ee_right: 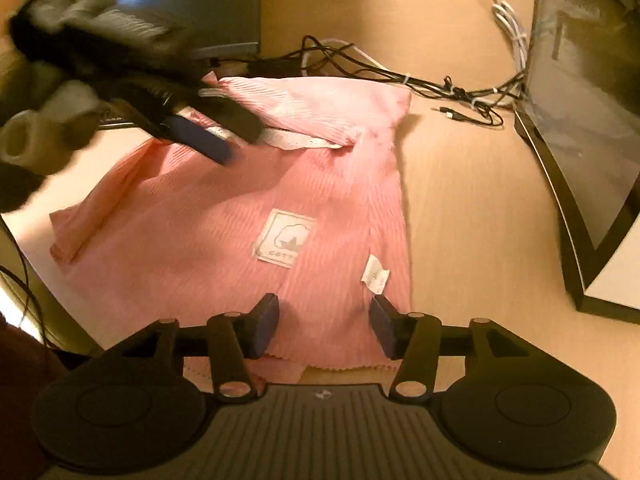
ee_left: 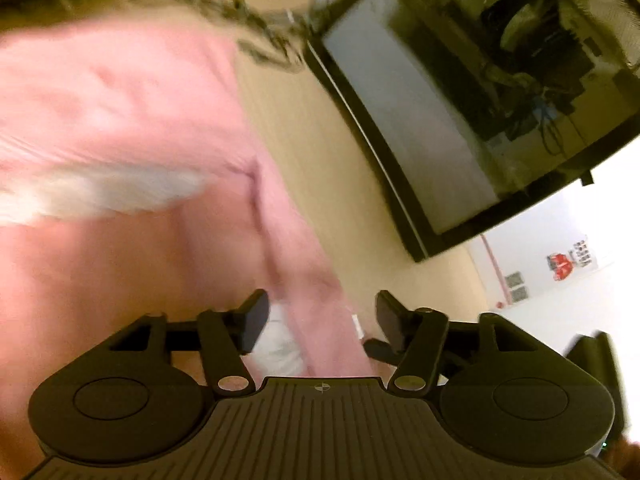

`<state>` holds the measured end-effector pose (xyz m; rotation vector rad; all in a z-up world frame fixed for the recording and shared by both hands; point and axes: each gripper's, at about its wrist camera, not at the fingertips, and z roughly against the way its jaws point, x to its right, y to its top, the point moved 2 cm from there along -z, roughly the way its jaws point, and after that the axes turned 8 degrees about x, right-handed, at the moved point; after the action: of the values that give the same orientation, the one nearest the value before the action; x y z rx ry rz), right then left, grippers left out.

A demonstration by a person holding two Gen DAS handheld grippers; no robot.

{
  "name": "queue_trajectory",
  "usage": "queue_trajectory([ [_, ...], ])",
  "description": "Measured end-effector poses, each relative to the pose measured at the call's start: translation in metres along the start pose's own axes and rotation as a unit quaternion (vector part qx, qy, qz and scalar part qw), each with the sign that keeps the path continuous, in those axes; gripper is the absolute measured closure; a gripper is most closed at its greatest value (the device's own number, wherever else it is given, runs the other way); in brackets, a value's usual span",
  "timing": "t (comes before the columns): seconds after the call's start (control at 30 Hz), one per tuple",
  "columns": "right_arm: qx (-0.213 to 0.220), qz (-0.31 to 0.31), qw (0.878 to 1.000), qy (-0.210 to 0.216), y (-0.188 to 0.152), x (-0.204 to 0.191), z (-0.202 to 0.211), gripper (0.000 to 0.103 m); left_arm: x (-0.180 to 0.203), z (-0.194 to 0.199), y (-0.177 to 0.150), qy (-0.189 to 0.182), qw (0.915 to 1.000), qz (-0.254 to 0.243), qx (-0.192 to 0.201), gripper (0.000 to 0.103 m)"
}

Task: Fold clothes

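A pink ribbed garment [ee_right: 248, 208] lies spread on the wooden table, with a white square label [ee_right: 284, 238], a small white tag [ee_right: 375, 275] and a white lace trim [ee_right: 296, 140] near its far part. My right gripper [ee_right: 324, 326] is open just above the garment's near hem. My left gripper [ee_right: 224, 140] shows blurred in the right wrist view over the garment's far left part. In the left wrist view the left gripper [ee_left: 322, 322] is open, with the blurred pink garment [ee_left: 120, 128] below and between its fingers.
A dark monitor [ee_right: 580, 128] stands at the right and also shows in the left wrist view [ee_left: 460, 112]. A tangle of black and white cables [ee_right: 420, 80] lies behind the garment. A dark box [ee_right: 200, 4] sits at the far left.
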<state>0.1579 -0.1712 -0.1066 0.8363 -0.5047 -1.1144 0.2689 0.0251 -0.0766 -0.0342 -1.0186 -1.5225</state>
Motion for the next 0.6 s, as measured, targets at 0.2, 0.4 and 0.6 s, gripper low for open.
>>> queue_trajectory([
  [0.2, 0.026, -0.056, 0.998, 0.021, 0.014, 0.006, 0.013, 0.012, -0.037, 0.094, -0.040, 0.111, 0.9920, -0.033, 0.052, 0.036],
  [0.4, 0.044, -0.141, 0.988, 0.040, 0.033, 0.021, -0.017, 0.000, -0.064, 0.118, -0.074, 0.147, 0.9881, 0.015, 0.041, 0.038],
  [0.6, 0.024, -0.190, 0.981, 0.035, 0.021, 0.019, -0.039, 0.000, -0.055, 0.103, -0.082, 0.137, 0.9905, -0.014, 0.009, 0.028],
])
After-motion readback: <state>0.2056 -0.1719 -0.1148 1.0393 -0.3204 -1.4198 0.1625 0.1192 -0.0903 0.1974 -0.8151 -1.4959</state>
